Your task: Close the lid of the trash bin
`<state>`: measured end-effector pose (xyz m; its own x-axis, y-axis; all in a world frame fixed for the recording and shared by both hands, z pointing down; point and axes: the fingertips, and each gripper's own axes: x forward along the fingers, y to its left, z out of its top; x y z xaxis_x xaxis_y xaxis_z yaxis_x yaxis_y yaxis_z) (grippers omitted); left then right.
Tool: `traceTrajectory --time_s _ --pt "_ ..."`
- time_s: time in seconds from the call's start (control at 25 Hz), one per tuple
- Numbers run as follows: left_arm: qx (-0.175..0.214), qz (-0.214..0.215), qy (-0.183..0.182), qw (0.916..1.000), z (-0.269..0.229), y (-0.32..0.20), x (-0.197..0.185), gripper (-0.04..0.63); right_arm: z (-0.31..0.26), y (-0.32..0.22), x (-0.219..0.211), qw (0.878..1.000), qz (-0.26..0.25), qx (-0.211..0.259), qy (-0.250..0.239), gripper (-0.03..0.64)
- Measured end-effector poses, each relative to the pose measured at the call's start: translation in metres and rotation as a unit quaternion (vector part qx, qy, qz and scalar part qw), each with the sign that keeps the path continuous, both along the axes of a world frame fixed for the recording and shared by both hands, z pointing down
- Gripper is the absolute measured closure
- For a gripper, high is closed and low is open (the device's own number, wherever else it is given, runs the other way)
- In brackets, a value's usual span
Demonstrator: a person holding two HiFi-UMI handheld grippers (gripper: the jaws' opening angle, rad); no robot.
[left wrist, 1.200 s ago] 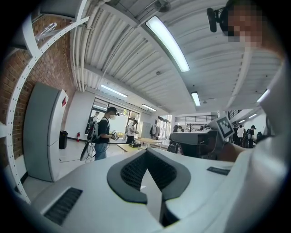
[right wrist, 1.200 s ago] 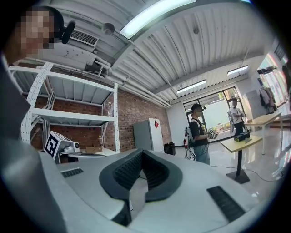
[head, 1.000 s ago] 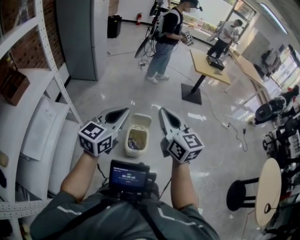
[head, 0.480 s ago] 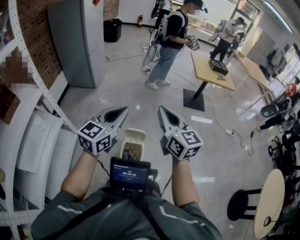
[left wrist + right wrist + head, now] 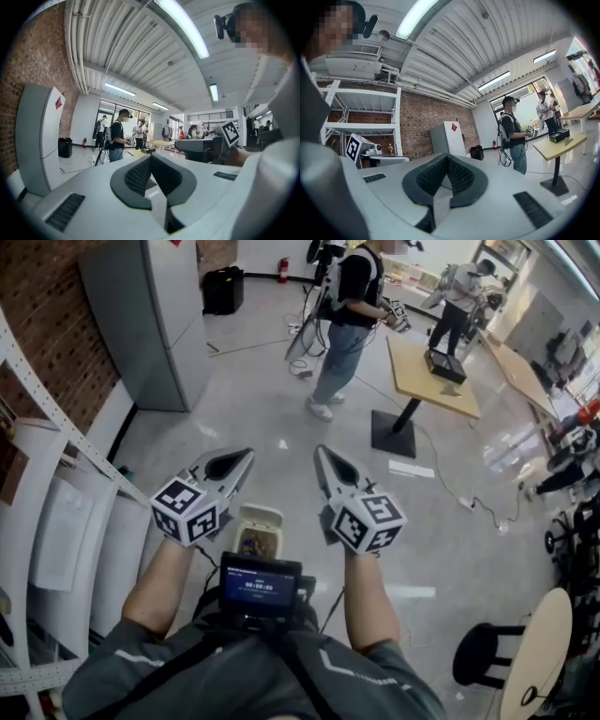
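A small cream trash bin (image 5: 256, 538) stands on the floor below and between my two grippers. Its lid (image 5: 262, 517) is tipped open at the far side and rubbish shows inside. The chest-mounted screen (image 5: 261, 583) hides the bin's near edge. My left gripper (image 5: 246, 455) and right gripper (image 5: 320, 452) are held high above the bin, pointing forward, both shut with nothing in them. The left gripper view shows the left gripper (image 5: 150, 158) with its pads meeting. In the right gripper view the right gripper (image 5: 447, 159) looks the same. Neither gripper view shows the bin.
White metal shelving (image 5: 52, 512) runs along my left, with a grey cabinet (image 5: 150, 324) beyond it. A person (image 5: 345, 320) stands by a wooden pedestal table (image 5: 427, 381) ahead. A black stool (image 5: 483, 657) and a round table (image 5: 539, 652) sit at the lower right. Cables (image 5: 478, 507) trail on the floor.
The view has moved forward: the bin now sits lower and closer to my body, partly behind the chest screen. Both grippers keep the same raised pose and stay shut.
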<state>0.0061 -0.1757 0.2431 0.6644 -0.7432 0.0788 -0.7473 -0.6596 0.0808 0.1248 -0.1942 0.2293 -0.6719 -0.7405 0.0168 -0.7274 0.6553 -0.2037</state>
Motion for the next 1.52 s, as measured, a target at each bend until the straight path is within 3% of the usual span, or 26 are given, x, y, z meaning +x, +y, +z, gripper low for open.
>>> traceTrajectory --time_s 0.56,0.92,1.24,1.36,1.52 --pt "-0.044 0.020 0.001 0.9988 0.038 -0.060 -0.033 0.603 0.043 -0.055 -0.031 0.997 0.039 -0.058 0.011 0.606" --pt "-0.103 0.010 -0.016 0.9945 0.114 -0.098 -0.058 0.603 0.127 -0.086 -0.048 0.989 0.049 -0.132 0.037 0.606" --pt "-0.190 0.016 -0.060 0.9798 0.227 -0.110 -0.050 0.603 0.244 -0.094 -0.055 0.974 0.035 -0.217 0.061 0.606" --pt "-0.219 0.007 -0.090 0.9716 0.278 -0.112 -0.053 0.603 0.285 -0.098 -0.059 0.968 0.033 -0.238 0.068 0.606" --pt "-0.259 0.016 -0.103 0.9601 0.340 -0.111 -0.051 0.603 0.340 -0.101 -0.063 0.959 0.035 -0.271 0.079 0.606"
